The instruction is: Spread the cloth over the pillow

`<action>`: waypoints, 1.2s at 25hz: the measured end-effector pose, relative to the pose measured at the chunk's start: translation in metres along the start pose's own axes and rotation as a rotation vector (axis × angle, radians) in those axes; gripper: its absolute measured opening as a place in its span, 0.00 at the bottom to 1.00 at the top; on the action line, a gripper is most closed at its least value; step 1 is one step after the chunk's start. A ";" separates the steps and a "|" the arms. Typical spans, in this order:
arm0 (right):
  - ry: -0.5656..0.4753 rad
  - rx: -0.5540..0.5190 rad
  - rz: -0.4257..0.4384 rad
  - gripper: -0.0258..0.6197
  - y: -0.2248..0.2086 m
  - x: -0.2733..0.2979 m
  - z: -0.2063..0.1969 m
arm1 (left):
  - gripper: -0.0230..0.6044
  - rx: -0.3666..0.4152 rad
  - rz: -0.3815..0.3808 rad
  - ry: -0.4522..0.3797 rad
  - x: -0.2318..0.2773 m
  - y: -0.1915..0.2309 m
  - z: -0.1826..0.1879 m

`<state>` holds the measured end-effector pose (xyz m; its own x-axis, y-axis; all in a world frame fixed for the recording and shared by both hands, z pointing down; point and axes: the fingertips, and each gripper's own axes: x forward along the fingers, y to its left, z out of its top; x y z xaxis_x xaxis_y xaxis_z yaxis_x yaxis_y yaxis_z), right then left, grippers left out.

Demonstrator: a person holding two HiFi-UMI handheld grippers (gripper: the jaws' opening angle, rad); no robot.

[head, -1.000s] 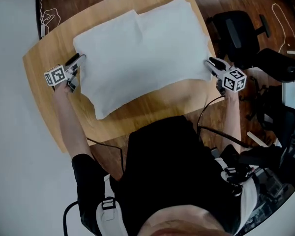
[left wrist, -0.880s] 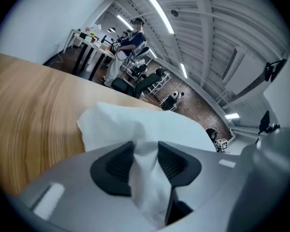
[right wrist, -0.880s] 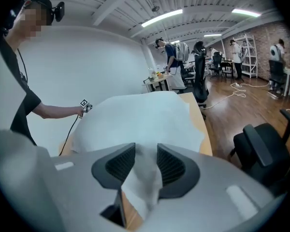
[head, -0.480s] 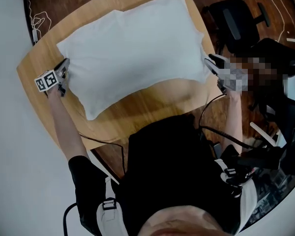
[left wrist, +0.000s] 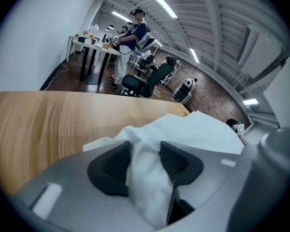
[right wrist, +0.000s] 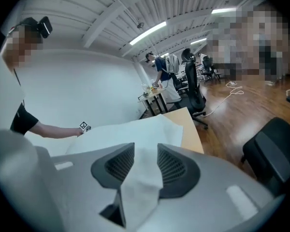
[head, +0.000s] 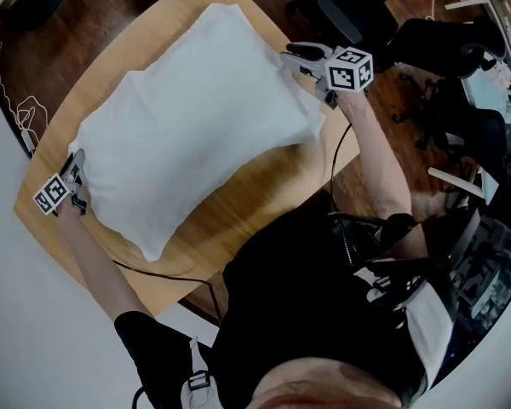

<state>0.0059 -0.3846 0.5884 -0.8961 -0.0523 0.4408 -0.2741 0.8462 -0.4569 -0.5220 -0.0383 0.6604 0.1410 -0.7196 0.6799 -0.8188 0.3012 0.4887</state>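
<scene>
A white cloth [head: 196, 118] lies spread across the wooden table [head: 238, 203]. It bulges over the pillow, which is hidden under it. My left gripper [head: 75, 164] is at the cloth's left corner. In the left gripper view a thick bunch of the cloth [left wrist: 147, 178] sits between the pads of that gripper [left wrist: 145, 149]. The jaws have just been opening, and the pads still touch the bunch. My right gripper [head: 293, 51] is at the cloth's right edge. In the right gripper view this gripper [right wrist: 146, 151] pinches a fold of cloth [right wrist: 140, 187].
Black office chairs [head: 349, 15] stand on the dark wood floor just past the table's right side. White cables [head: 21, 113] lie on the floor at the left. Far off, a person [left wrist: 130, 42] stands at a desk with more chairs.
The view has swung round. My right gripper has moved along the cloth's right edge toward the far corner with the cloth in it. My left gripper has drawn its corner outward to the left.
</scene>
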 end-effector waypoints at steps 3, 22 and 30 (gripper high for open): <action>-0.003 0.051 -0.015 0.27 -0.039 0.066 0.036 | 0.07 0.025 0.034 -0.104 -0.013 -0.006 0.029; -0.088 -0.346 -0.217 0.04 -0.048 0.113 0.150 | 0.05 0.389 0.260 -0.280 -0.043 -0.045 0.143; 0.135 -0.121 -0.233 0.26 -0.092 0.147 0.038 | 0.36 0.147 0.387 -0.177 -0.024 0.034 0.055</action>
<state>-0.1137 -0.4902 0.6663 -0.7571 -0.1890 0.6254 -0.4164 0.8772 -0.2391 -0.5836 -0.0451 0.6307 -0.2780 -0.6709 0.6875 -0.8646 0.4867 0.1252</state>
